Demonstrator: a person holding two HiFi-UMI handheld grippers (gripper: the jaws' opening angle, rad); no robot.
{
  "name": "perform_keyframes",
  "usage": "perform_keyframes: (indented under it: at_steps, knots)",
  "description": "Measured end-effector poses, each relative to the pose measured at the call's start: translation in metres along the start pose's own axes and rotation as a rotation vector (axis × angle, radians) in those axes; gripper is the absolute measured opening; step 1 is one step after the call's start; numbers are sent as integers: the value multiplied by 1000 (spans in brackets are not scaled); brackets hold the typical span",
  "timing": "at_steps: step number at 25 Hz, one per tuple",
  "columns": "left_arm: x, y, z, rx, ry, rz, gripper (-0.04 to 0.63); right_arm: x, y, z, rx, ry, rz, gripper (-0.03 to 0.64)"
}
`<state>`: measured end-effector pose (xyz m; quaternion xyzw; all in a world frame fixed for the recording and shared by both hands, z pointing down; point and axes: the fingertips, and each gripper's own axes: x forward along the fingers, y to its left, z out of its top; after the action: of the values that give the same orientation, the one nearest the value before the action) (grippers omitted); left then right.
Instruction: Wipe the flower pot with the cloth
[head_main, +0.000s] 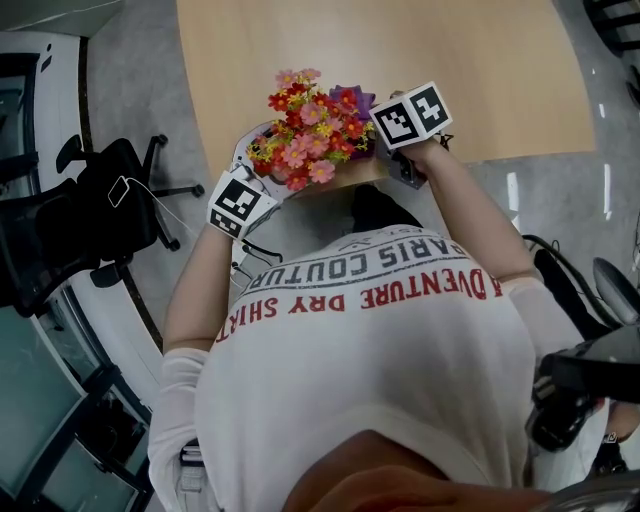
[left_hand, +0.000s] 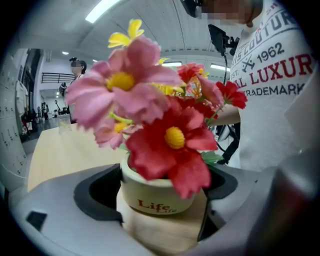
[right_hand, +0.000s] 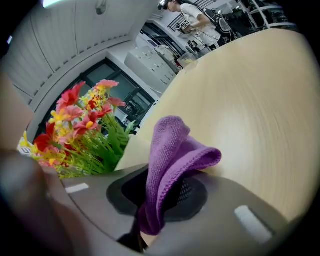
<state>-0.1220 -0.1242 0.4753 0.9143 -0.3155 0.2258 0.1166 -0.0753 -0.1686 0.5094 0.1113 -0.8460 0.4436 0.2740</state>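
A cream flower pot (left_hand: 159, 201) printed "Life" holds a bunch of red, pink and yellow artificial flowers (head_main: 310, 135). It stands at the near edge of the wooden table (head_main: 400, 50). My left gripper (left_hand: 162, 195) has its dark pads against both sides of the pot, shut on it. My right gripper (right_hand: 150, 205) is shut on a purple cloth (right_hand: 175, 150), which stands up folded out of the jaws. In the head view the cloth (head_main: 357, 98) shows just right of the flowers, next to the right gripper's marker cube (head_main: 412, 113). The pot itself is hidden under the flowers there.
The table stretches away beyond the pot. A black office chair (head_main: 110, 190) stands on the floor to the left. People stand far off in the room (left_hand: 77, 67), (right_hand: 192, 17). A small clear container (left_hand: 64, 121) sits at the table's far end.
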Motion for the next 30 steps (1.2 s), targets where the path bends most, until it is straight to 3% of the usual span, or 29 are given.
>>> perform_keyframes:
  at_steps: [8,12,18,25,30]
  knots:
    - [8,6,7,-4,17,-4,492,3,-15,3,15,44,-37,34]
    - [7,6,6,-30,41,15,492,-1,-15,4,36,10,-44,35]
    - [-10,3,-1,-63,17,113,494,-20,-12,2,80,-115,-77,35]
    - [-10,-16,5,-179,-81,256,494,-51,-13,-8,117,-235,-107,35]
    - [-5,-17,-2,-261,-81,442,494,-69,-6,-24,115,-267,-115,35]
